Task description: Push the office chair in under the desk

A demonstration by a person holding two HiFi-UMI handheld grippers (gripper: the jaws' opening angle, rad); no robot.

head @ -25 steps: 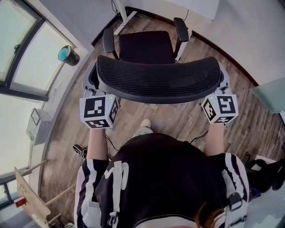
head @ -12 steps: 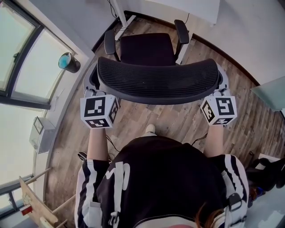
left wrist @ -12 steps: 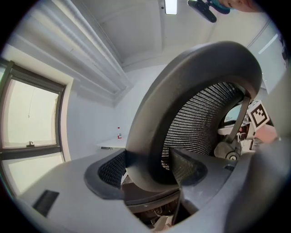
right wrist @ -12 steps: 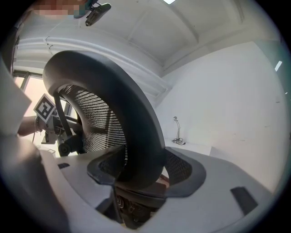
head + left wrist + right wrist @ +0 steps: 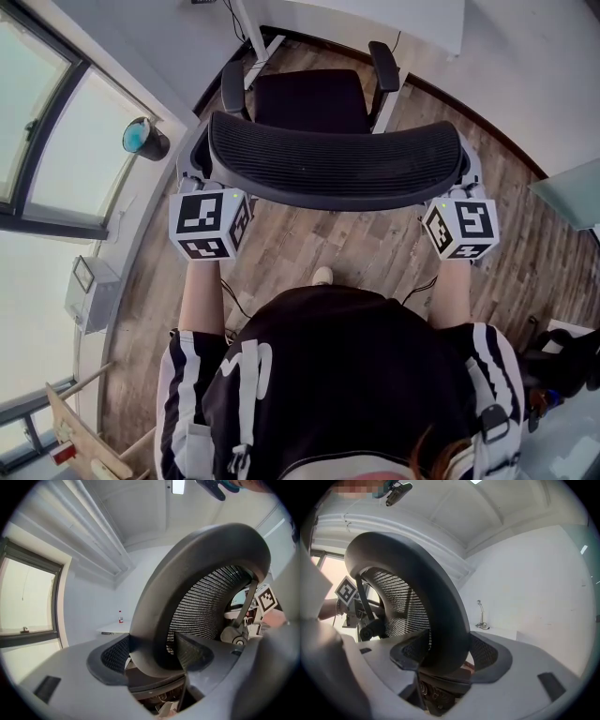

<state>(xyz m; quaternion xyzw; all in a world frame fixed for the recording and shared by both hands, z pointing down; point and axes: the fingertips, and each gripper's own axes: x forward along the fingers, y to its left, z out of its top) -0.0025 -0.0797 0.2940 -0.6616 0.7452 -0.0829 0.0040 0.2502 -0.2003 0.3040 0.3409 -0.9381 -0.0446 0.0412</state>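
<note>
Firmly, left gripper [image 5: 154, 651] and right gripper [image 5: 444, 654] clamp the office chair [image 5: 330, 161], apparently facing the desk [image 5: 375, 14].

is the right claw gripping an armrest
No, the right claw is shut on the backrest rim, well behind the nearest armrest.

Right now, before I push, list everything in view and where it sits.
office chair: one, black, mesh backrest nearest the person, seat toward the desk
desk: one, white, top of head view, beyond the chair
round object: one, teal and black, left, by the window
floor: wood planks, under everything
shoe: one, white, behind the chair
left gripper: grey, shut on the backrest's left end
right gripper: grey, shut on its right end
</note>
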